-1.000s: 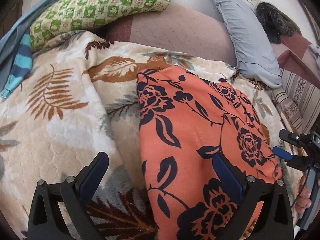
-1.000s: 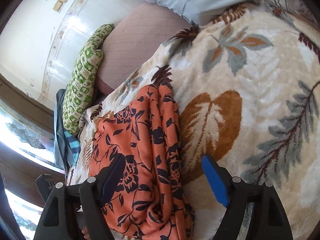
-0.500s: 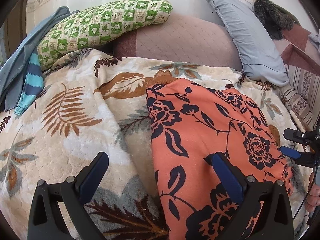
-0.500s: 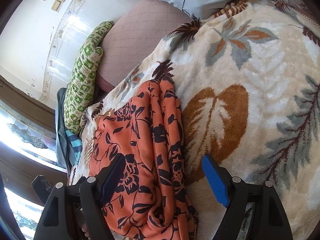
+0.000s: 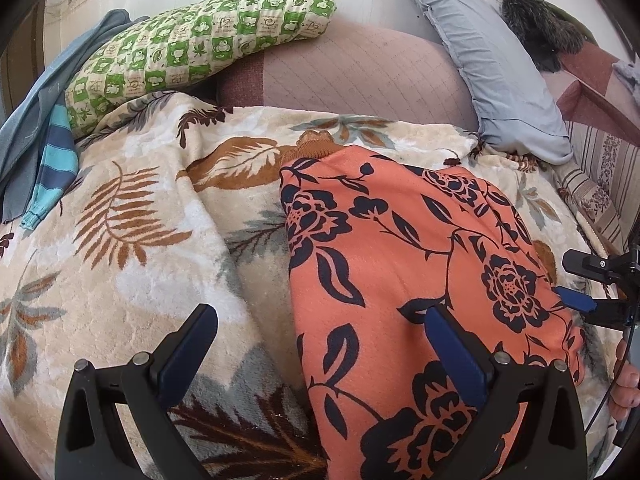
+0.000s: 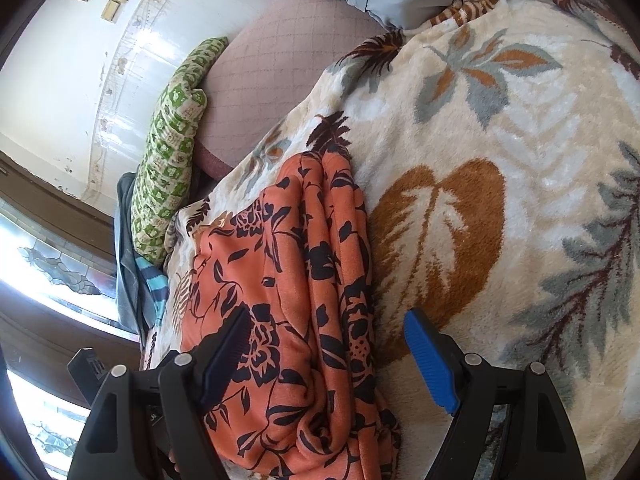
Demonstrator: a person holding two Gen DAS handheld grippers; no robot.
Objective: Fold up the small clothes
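An orange garment with dark floral print (image 5: 400, 272) lies folded on a cream leaf-patterned blanket (image 5: 132, 248). My left gripper (image 5: 320, 336) hovers open over the garment's left edge, one finger above the blanket and the other above the orange cloth. In the right wrist view the garment (image 6: 288, 280) shows stacked folds along its right side. Over that side my right gripper (image 6: 328, 352) stands open, nothing pinched between its fingers. The right gripper (image 5: 588, 292) also shows at the left wrist view's right edge, held by a hand (image 5: 624, 388).
A green checked pillow (image 5: 192, 52), a mauve quilted cushion (image 5: 360, 76) and a grey-blue pillow (image 5: 496, 64) line the far side against the wall. Blue striped and grey clothes (image 5: 48, 160) lie at the left. A window (image 6: 48, 272) is beyond them.
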